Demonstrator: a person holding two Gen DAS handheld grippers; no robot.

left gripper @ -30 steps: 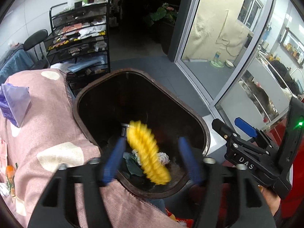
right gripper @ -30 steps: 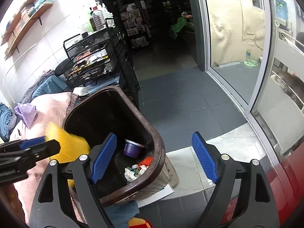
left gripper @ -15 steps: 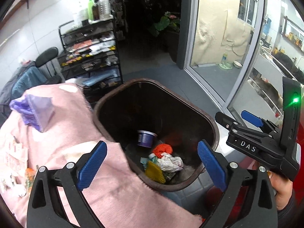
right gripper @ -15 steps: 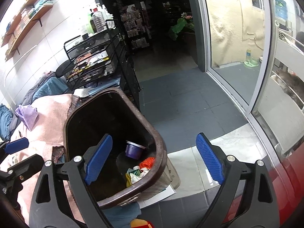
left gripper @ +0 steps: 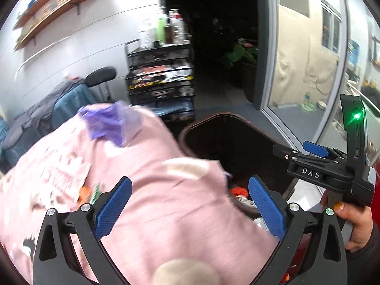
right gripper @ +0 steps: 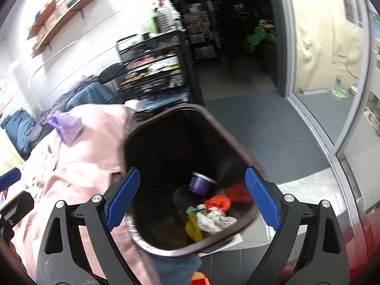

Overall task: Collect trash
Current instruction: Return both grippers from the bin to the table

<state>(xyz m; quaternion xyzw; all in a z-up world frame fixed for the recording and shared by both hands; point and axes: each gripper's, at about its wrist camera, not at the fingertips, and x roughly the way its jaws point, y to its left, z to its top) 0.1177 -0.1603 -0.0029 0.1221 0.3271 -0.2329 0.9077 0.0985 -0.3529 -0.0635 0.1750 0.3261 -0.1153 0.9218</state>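
The brown bin (right gripper: 234, 142) stands beside the pink cloth (left gripper: 166, 213). At its bottom lie a purple cup (right gripper: 200, 185), an orange net (right gripper: 218, 201), crumpled white paper (right gripper: 215, 220) and a yellow piece (right gripper: 193, 228). My right gripper (right gripper: 192, 171) hangs open above the bin with nothing between its fingers. My left gripper (left gripper: 189, 180) is over the cloth at the bin's left rim (left gripper: 213, 116), its jaws opening and bare. A purple bag (left gripper: 106, 123) and small scraps (left gripper: 90, 190) lie on the cloth.
A black wire shelf cart (left gripper: 161, 78) with bottles on top and a dark chair (left gripper: 99, 73) stand behind the cloth. Grey floor tiles (right gripper: 261, 130) run to a glass door (left gripper: 308, 71) on the right. A hand (left gripper: 356, 223) holds the right gripper.
The yellow piece left my left gripper and now lies in the bin. The left gripper opened wide and swung left over the pink cloth. The right gripper shifted over the bin.
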